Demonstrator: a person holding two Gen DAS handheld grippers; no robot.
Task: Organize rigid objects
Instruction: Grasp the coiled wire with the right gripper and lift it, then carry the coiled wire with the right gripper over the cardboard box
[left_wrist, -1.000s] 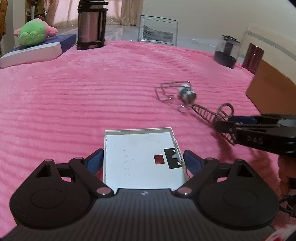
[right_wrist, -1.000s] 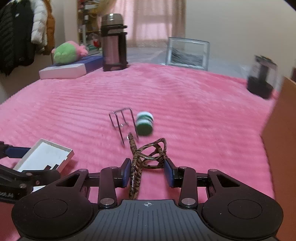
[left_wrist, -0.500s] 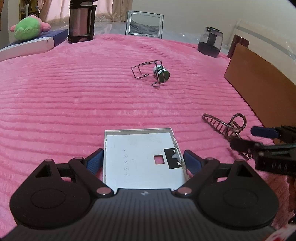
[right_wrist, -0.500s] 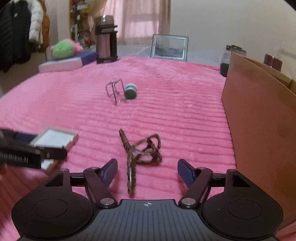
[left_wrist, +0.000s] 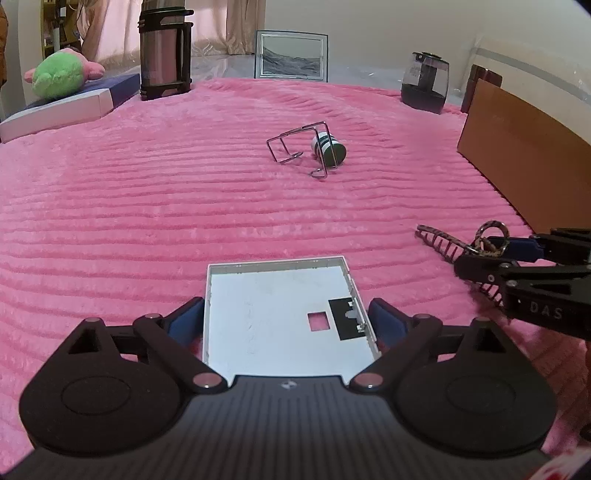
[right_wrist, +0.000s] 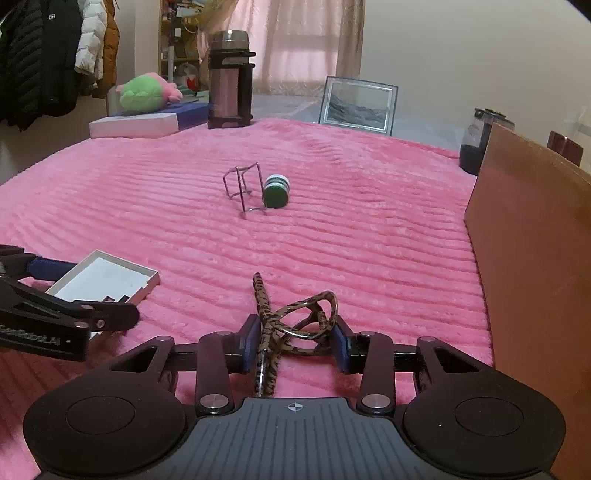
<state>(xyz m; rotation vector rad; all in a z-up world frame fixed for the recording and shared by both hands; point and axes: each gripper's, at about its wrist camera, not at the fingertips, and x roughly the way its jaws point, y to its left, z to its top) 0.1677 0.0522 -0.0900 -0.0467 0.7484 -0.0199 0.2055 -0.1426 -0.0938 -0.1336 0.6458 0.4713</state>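
The hair clip (right_wrist: 291, 328), leopard-patterned, lies on the pink bed cover right by the brown box wall, and your right claw (right_wrist: 293, 345) has its pads narrowed against both sides of it, so you look to be at the pick-up step. Your left claw (left_wrist: 286, 321) grips the white tray (left_wrist: 273, 314) by its two side edges. Next, lift the clip cleanly; I'd judge its springy loops may twist.

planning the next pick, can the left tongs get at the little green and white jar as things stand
Probably not yet. The left tongs are shut on the white tray, so they are occupied. The path itself looks free: only bare pink blanket lies between them and the jar, though the wire rack touches it.
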